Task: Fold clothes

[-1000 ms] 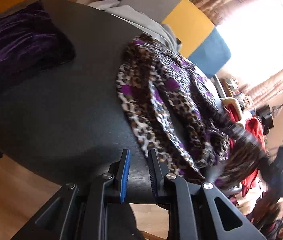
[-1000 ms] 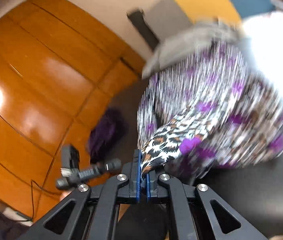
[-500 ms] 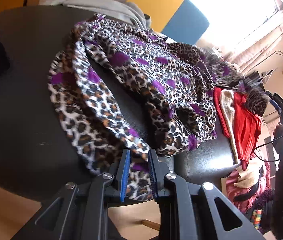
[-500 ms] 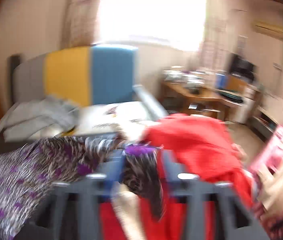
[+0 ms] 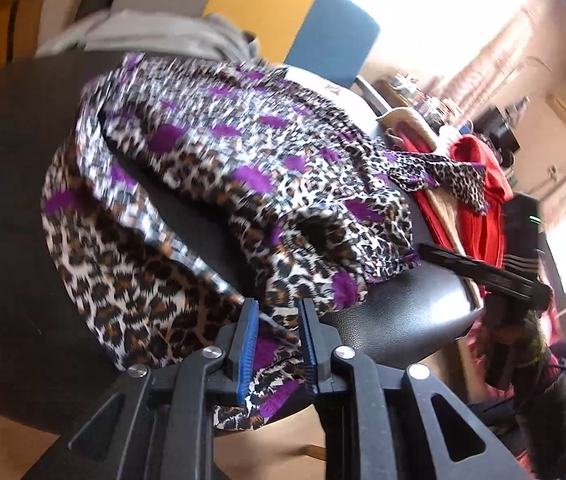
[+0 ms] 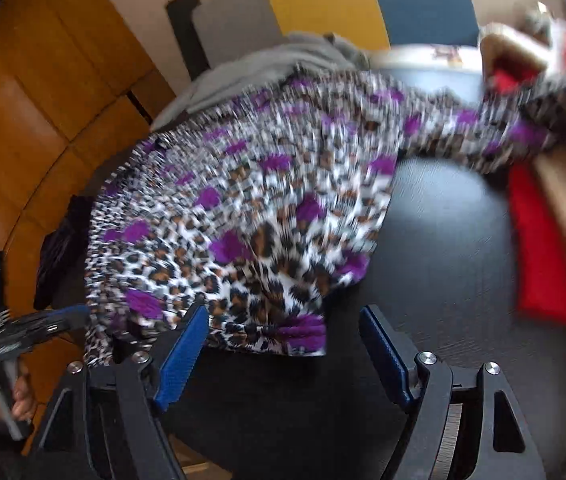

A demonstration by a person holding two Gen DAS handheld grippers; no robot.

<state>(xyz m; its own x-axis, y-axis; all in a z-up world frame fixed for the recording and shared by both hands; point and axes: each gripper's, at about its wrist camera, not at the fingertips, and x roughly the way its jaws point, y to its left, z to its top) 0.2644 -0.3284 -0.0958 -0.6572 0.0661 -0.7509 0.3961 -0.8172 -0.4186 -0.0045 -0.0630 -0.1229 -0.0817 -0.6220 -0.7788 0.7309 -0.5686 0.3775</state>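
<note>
You are at the stage of taking hold to begin a fold: the leopard-print garment lies spread on the dark tabletop, one sleeve trailing onto the red clothes. Your left hand-held gripper has the near hem between its jaws, which are opening (no pinch there). Your right hand-held gripper stands wide and closing, empty, before the other hem corner. Next, clamp both corners.

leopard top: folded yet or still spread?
Partly folded, rumpled. The leopard top lies on the black table with one side doubled over, dark gaps between layers, one sleeve trailing onto the red cloth.
</note>
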